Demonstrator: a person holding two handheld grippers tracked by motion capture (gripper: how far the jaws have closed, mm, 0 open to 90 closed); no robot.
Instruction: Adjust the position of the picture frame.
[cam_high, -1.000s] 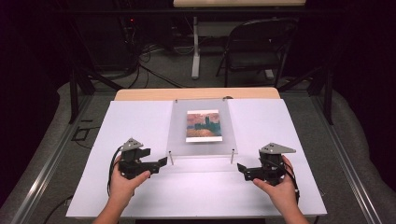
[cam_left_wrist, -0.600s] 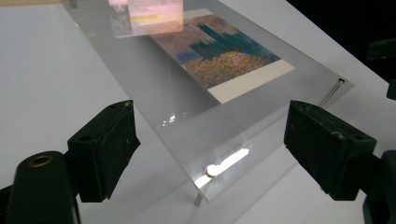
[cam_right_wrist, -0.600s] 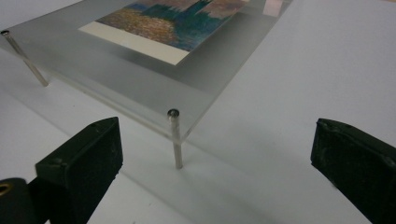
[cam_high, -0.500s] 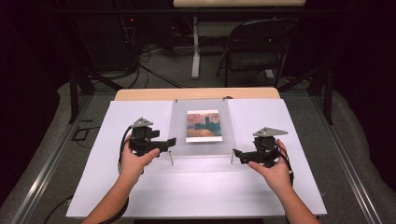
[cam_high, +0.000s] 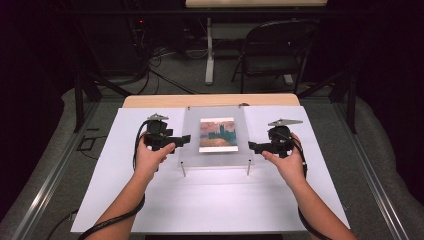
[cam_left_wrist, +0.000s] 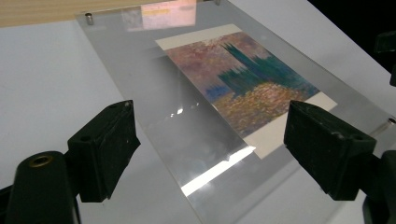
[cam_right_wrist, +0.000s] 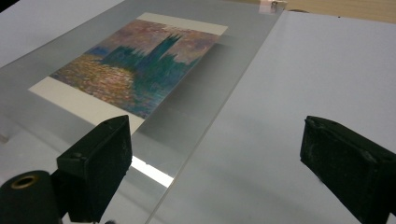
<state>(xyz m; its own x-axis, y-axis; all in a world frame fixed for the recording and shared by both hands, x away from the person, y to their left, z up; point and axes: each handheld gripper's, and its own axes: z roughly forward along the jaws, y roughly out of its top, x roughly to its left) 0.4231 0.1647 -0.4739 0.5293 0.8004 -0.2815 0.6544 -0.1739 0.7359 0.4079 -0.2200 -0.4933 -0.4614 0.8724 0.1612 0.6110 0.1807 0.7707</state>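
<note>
A clear acrylic plate (cam_high: 192, 150) stands on short metal posts (cam_high: 183, 170) over the white table. Under it lies a painted print (cam_high: 218, 135) in purple, teal and orange with a white border. My left gripper (cam_high: 185, 140) is at the plate's left edge, jaws open, with the plate (cam_left_wrist: 154, 93) and print (cam_left_wrist: 247, 84) seen beyond its jaws (cam_left_wrist: 215, 149). My right gripper (cam_high: 252, 146) is at the plate's right edge. Its jaws (cam_right_wrist: 219, 168) have just been closing a little but stand wide apart and press on nothing. The plate's edge (cam_right_wrist: 201, 107) and print (cam_right_wrist: 140, 70) lie beyond them.
The white table top (cam_high: 210, 200) stretches toward the person; a wooden strip (cam_high: 150, 101) runs along its far edge. Beyond the table a folding chair (cam_high: 275, 50) and cables (cam_high: 165, 75) sit on the dark floor.
Both hands have moved away from the person, from the table's near part up to the plate's left and right edges, and slightly inward.
</note>
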